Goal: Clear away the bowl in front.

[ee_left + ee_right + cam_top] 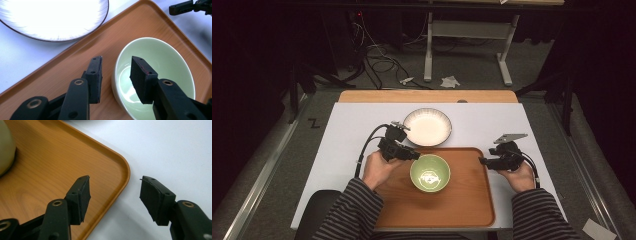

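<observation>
Reading the table from its left side to its right:
Left hand (377,169): comes in from the bottom on a striped sleeve and holds the left gripper (414,155) over the tray's near-left part, pointing toward the bowl.
Left gripper jaws: apart, gripping nothing. In the left gripper view they straddle the green bowl's (160,72) rim, one jaw outside over the tray wood, the other over the bowl's inside. Whether either pad touches the rim I cannot tell.
White plate (427,126): sits on the pale table sheet (347,145) just beyond the tray's far edge, empty, with a dark thin rim; it is near the left gripper's back end.
Green bowl (430,173): upright on the wooden tray (462,200), left of the tray's middle, shiny and empty inside.
Wooden tray: lies flat on the sheet in front of the person, orange-brown with rounded corners.
Right gripper (482,161): held by the right hand (518,176) at the tray's right edge, pointing left.
Right gripper jaws: apart and empty. In the right gripper view one jaw is over the tray, the other over the white sheet, with the tray's corner (123,171) between them.
</observation>
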A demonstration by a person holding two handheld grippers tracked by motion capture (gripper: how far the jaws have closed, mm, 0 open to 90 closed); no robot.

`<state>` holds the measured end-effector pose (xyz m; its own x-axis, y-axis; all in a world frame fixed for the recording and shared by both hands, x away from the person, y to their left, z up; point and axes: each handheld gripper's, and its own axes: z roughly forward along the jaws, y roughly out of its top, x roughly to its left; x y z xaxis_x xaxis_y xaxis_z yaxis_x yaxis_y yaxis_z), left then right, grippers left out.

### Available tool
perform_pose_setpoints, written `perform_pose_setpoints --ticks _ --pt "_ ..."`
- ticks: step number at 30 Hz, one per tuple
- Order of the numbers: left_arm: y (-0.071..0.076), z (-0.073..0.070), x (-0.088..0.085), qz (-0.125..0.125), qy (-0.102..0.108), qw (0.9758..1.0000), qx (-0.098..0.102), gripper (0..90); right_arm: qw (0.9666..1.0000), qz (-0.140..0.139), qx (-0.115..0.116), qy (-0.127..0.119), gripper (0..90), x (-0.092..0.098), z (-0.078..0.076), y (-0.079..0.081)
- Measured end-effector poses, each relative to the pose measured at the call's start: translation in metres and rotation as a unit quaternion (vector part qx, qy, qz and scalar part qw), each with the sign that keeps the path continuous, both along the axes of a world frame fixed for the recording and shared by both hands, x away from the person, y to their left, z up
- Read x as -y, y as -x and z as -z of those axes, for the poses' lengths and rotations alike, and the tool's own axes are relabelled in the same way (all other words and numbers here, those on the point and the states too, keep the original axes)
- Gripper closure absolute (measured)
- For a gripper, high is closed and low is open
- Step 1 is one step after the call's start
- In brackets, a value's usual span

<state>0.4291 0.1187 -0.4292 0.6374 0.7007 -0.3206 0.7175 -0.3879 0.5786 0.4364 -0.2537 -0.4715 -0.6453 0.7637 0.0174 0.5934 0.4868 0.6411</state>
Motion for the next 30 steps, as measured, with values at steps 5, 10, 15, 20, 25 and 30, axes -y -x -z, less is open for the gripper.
perform_pose_setpoints --ticks 5,10,15,20,25,30 --pt "0.002 -0.001 -0.003 -0.006 -0.006 0.9999 0.008 61.7 1.0000 0.000 0.001 0.002 42.8 0.001 0.000 0.000" --pt "0.002 -0.003 -0.007 -0.015 -0.003 0.9998 0.010 61.6 1.0000 -0.003 0.001 0.001 42.8 -0.001 -0.001 0.002" --pt "0.004 -0.005 -0.011 -0.019 -0.005 0.9997 0.011 61.3 1.0000 -0.001 0.002 0.003 42.8 0.000 -0.001 0.001" --pt "0.004 -0.007 -0.020 -0.035 0.000 0.9993 0.016 61.3 1.0000 -0.001 0.003 0.003 42.8 -0.001 -0.001 0.002" --pt "0.005 -0.004 -0.025 -0.040 -0.002 0.9991 0.016 61.1 1.0000 0.000 0.004 0.003 42.8 -0.001 -0.001 0.001" --pt "0.006 -0.004 -0.027 -0.048 -0.001 0.9987 0.020 60.9 1.0000 -0.001 0.003 0.003 42.8 -0.001 -0.001 0.002"
